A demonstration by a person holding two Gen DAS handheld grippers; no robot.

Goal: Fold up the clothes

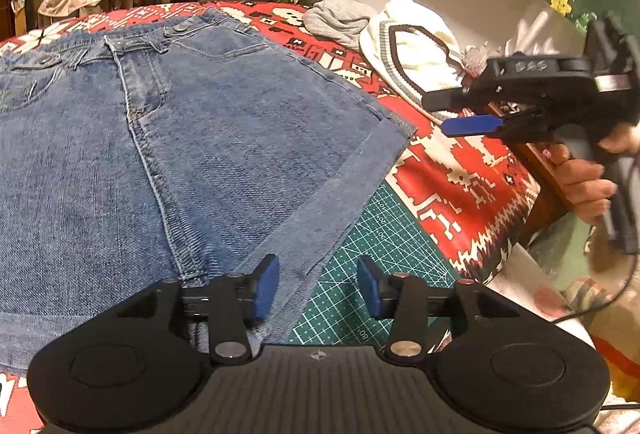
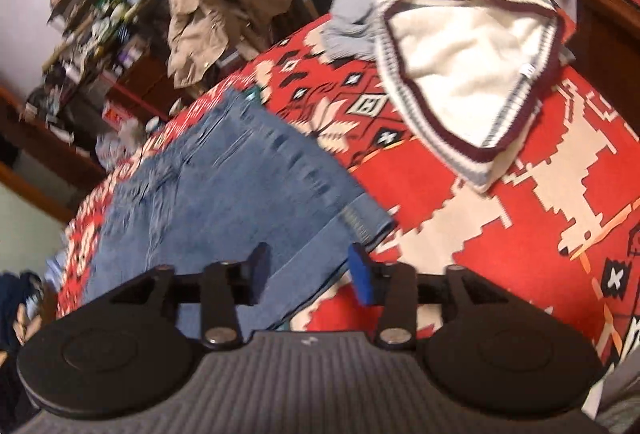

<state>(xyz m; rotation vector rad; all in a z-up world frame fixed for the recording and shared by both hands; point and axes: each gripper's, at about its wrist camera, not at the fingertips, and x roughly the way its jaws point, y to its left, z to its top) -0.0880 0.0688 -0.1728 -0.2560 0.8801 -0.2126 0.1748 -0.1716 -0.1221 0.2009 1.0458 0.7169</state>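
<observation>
The denim shorts (image 1: 192, 154) lie flat on the tabletop (image 1: 460, 170), which has a red patterned cloth, with one leg hem over a green cutting mat (image 1: 380, 234). The left tongs (image 1: 318, 286) are open above this hem and hold nothing. The right tongs (image 2: 306, 274) are also open and empty, near the hem corner. A white knitted sweater (image 2: 460, 46) lies well apart.

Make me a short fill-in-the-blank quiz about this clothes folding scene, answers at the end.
1. The garment spread flat on the patterned cloth is a pair of ____ shorts.
2. The white sweater has a ____-shaped neckline.
3. The jaws of the left gripper stand ____, gripping nothing.
4. The cutting mat under the shorts' hem is ____ in colour.

Answers: denim; V; open; green
</observation>
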